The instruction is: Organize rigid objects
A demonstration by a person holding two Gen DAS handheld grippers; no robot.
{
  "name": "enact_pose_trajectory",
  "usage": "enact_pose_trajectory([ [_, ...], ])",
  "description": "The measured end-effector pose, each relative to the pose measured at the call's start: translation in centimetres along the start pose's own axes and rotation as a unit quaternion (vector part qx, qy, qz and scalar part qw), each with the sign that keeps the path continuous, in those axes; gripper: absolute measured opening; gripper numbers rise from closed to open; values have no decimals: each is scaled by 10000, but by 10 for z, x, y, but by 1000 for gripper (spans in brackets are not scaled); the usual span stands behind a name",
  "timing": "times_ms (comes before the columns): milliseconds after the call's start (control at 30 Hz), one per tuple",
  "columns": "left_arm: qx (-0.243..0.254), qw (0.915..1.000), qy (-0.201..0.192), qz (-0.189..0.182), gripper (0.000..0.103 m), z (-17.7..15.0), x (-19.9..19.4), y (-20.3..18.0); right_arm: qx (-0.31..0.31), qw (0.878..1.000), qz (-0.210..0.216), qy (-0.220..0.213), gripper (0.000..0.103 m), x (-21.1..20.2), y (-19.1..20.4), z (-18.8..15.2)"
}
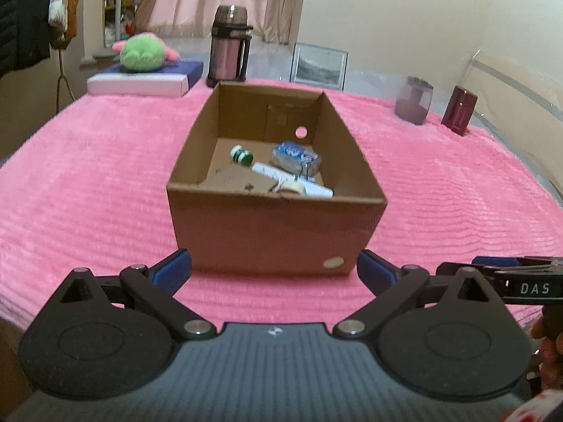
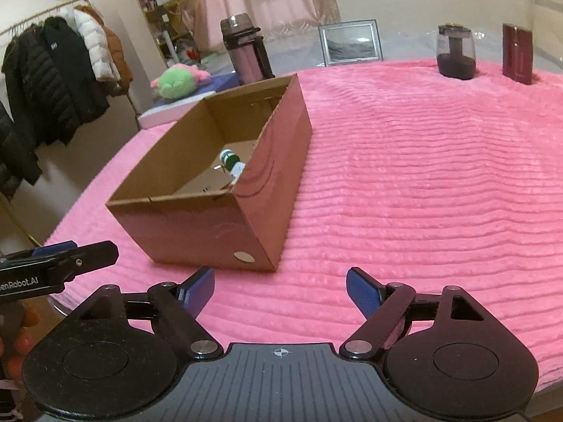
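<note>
An open cardboard box (image 1: 278, 232) (image 2: 197, 225) stands on the pink blanket. Inside it lie a small green-capped bottle (image 1: 241, 155) (image 2: 230, 160), a blue-labelled clear packet (image 1: 296, 156), a white tube (image 1: 292, 178) and a roll of tape (image 1: 290, 188). My left gripper (image 1: 274, 270) is open just short of the box's near wall, with nothing between its blue pads. My right gripper (image 2: 280, 290) is open and empty over bare blanket, right of the box's near corner. Each gripper shows at the edge of the other's view.
At the blanket's far edge stand a tall dark flask (image 1: 228, 47) (image 2: 246, 51), a picture frame (image 1: 318, 66) (image 2: 351, 42), a dark jar (image 1: 413, 104) (image 2: 455, 51) and a maroon container (image 1: 459, 110) (image 2: 517, 52). A green plush (image 1: 142, 52) lies on a flat box (image 1: 140, 81). Coats (image 2: 52, 70) hang at the left.
</note>
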State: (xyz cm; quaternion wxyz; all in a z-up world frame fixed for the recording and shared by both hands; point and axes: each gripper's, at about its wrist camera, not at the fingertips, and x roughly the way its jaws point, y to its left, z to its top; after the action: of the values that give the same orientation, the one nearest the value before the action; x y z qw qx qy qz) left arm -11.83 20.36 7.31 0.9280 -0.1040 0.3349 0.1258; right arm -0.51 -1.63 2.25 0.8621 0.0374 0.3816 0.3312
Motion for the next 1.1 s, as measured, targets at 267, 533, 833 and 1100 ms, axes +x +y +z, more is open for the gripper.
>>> enact_pose_trajectory([
  [267,78,9996,244,155,97,-12,3,-9,-241,9994,-229,90,79,4,7,-11],
  [533,89,9992,320,199,97,-17,5,-14,-250,9992,-305,58,79,0,7,-15],
  [833,209,9990,299,248,97,-19,5,-22,-286,9987,-412,49,79,-2,5,-18],
  [1100,288,9988,320,221,97,-20,8,-27,-256,9987,-435,63,79,-2,1,-18],
])
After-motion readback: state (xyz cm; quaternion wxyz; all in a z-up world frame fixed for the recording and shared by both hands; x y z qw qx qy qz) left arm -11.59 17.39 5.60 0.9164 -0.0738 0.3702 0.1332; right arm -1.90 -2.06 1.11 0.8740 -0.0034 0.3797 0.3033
